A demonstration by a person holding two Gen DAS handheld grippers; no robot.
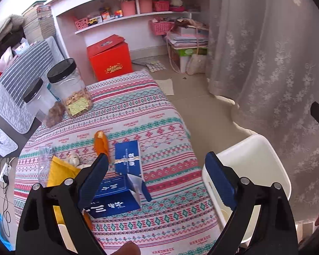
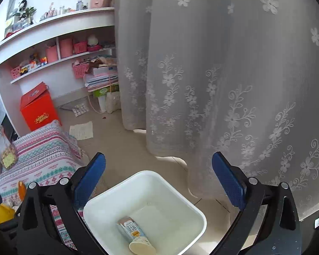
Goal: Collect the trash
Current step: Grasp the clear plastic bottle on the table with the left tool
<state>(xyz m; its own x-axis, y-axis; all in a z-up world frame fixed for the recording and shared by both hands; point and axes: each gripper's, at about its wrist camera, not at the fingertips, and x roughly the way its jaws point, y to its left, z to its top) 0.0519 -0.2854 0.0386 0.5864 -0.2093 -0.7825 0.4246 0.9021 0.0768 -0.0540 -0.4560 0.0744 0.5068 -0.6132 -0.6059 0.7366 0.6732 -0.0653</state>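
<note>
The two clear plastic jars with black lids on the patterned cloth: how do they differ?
The taller clear plastic jar stands farther back and holds pale snack pieces with a yellow-green packet. The shorter clear plastic jar stands nearer the cloth's edge and holds a little dark brown food. Both stand upright, lids on, mostly empty, side by side.

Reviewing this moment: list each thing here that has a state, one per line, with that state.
left gripper: open, nothing held
right gripper: open, nothing held
white bin: upright, holds a paper cup lying on its side
two jars: upright, black lids on
blue boxes: on the bedspread, one torn open
</note>
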